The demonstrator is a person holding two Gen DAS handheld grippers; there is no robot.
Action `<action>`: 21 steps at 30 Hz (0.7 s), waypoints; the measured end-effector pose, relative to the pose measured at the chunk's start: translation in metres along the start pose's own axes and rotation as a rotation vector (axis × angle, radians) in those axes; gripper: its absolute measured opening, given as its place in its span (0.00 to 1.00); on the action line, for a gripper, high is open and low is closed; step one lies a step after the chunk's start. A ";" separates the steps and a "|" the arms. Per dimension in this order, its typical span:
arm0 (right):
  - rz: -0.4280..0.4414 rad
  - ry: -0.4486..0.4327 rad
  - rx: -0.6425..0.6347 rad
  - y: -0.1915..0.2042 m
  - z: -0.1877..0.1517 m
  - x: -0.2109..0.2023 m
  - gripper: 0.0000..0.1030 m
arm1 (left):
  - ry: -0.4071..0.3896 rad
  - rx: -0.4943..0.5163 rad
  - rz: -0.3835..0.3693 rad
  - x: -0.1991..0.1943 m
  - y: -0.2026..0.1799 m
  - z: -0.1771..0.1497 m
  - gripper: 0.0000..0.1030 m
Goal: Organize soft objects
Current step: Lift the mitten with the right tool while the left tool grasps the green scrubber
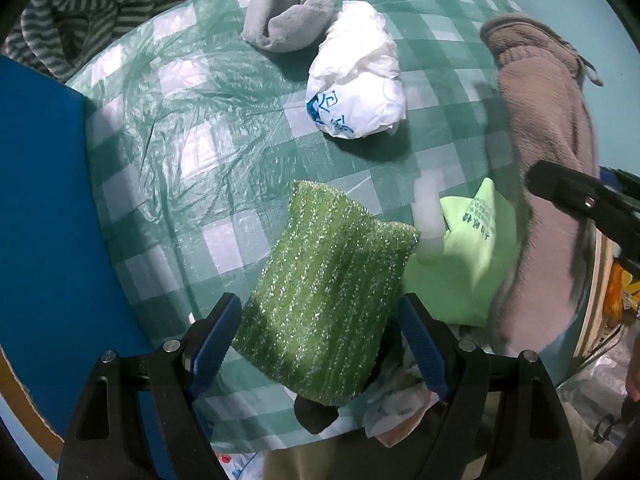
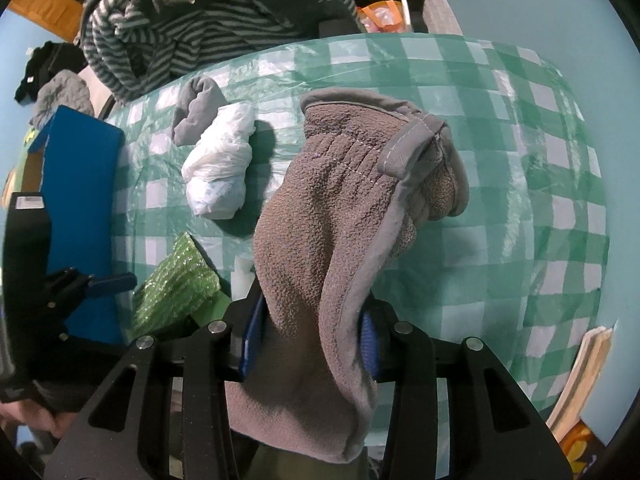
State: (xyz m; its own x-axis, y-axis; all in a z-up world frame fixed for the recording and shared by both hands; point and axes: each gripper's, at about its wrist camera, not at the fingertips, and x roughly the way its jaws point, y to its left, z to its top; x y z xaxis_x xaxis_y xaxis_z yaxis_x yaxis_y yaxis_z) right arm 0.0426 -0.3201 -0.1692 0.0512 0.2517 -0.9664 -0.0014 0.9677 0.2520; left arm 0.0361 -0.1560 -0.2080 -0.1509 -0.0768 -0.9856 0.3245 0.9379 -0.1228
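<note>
A sparkly green sponge [image 1: 320, 300] lies tilted on the checked table cover [image 1: 180, 140], propped on a light green cloth [image 1: 472, 248]. My left gripper [image 1: 320, 304] points down over it, open, with the sponge between its blue pads [image 1: 216, 340]; I see no squeeze on the sponge. My right gripper [image 2: 312, 312] is shut on a brown-grey fleece glove [image 2: 340, 200], which hangs lifted over the table. In the left wrist view that glove [image 1: 548, 128] drapes at the right. The sponge [image 2: 176, 280] stands next to the left gripper [image 2: 100, 282].
A rolled grey sock [image 1: 288, 8] and a crumpled white plastic bag [image 1: 356, 76] lie at the far side. A blue box [image 1: 40, 200] borders the table's left. A striped garment [image 2: 180, 32] is heaped behind. A person's hand [image 2: 28, 412] shows low left.
</note>
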 end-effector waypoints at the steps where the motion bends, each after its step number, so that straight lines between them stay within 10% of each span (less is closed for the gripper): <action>1: 0.002 -0.002 0.002 -0.001 -0.001 -0.002 0.39 | -0.002 0.002 -0.001 0.000 -0.001 0.001 0.80; 13: 0.020 -0.015 -0.006 0.000 -0.008 -0.015 0.39 | -0.032 0.014 -0.044 0.003 0.018 -0.006 0.09; 21: 0.026 -0.026 -0.034 0.006 -0.008 -0.022 0.39 | -0.109 0.007 -0.025 -0.037 0.025 -0.018 0.07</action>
State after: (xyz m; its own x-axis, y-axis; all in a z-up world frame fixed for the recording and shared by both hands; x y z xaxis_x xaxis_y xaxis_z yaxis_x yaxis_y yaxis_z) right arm 0.0332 -0.3193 -0.1467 0.0763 0.2766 -0.9580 -0.0374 0.9609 0.2745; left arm 0.0329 -0.1237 -0.1725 -0.0569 -0.1372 -0.9889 0.3286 0.9328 -0.1483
